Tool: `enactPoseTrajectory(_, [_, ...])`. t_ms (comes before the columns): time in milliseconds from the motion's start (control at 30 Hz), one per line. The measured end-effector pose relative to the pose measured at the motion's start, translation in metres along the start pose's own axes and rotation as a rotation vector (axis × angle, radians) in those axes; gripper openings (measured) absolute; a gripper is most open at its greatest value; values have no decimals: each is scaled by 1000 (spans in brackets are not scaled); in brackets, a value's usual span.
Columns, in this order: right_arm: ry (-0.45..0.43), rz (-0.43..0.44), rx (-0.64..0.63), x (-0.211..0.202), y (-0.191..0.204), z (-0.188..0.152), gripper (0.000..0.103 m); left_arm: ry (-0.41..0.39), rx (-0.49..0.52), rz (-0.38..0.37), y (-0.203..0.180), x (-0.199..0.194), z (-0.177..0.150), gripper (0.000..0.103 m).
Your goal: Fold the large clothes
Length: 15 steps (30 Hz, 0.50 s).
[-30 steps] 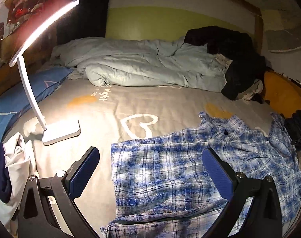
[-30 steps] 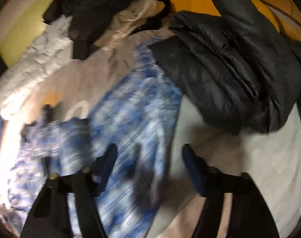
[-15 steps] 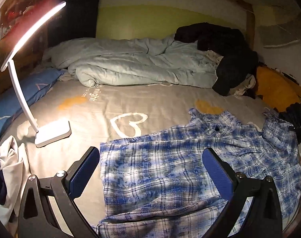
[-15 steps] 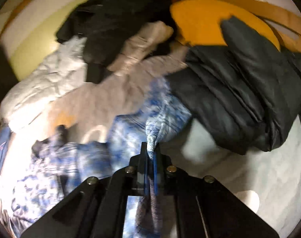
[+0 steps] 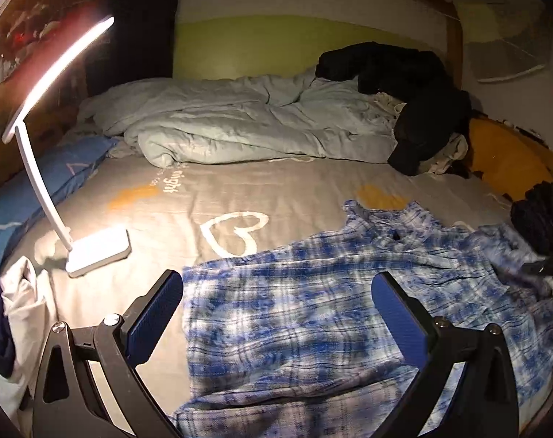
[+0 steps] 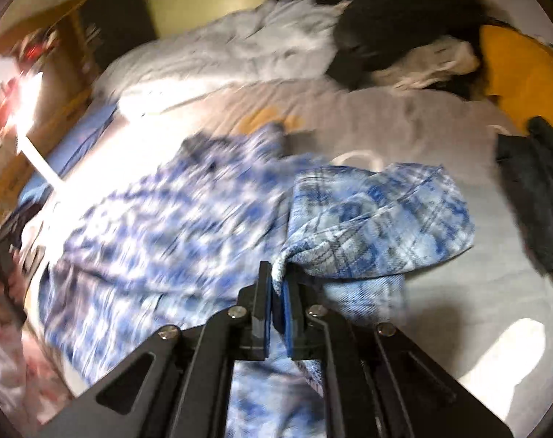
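Note:
A blue and white plaid shirt (image 5: 313, 310) lies spread on the grey bed sheet (image 5: 240, 189). My left gripper (image 5: 276, 303) is open and empty, hovering over the shirt's near part. My right gripper (image 6: 276, 284) is shut on a bunched edge of the shirt (image 6: 378, 219) and holds that sleeve part lifted and folded over toward the shirt's body. The right gripper shows as a dark shape at the right edge of the left wrist view (image 5: 546, 266).
A lit white desk lamp (image 5: 94, 248) stands on the bed at left. A crumpled pale duvet (image 5: 240, 127) and black clothes (image 5: 404, 84) lie at the head. A dark jacket (image 6: 532, 189) and orange cushion (image 6: 524, 73) lie at right. White cloth (image 5: 17, 299) lies near left.
My right gripper closed on the shirt's right sleeve edge and has carried it up and leftward over the shirt. The left gripper has stayed open and nearly still.

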State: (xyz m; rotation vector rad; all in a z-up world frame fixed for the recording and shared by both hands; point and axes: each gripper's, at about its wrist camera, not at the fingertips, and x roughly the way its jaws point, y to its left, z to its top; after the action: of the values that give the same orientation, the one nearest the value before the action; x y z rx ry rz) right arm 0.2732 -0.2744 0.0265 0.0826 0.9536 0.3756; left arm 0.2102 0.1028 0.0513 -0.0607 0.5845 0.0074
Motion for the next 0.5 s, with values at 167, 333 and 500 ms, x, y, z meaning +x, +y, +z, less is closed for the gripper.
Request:
enactPoseTrajectory(167, [-42,-9,112,-7,-20,4,37,-16,11,-8,-4,-6,0,103])
enactPoseTrajectory(333, [-230,-133,267,-39,-55,13,61,3,14,-6,-6,1,-2,103])
enactPoseTrajectory(500, [-298,-216,261,-40,-73,29,63,24,4,-1,-7,10,-4,103])
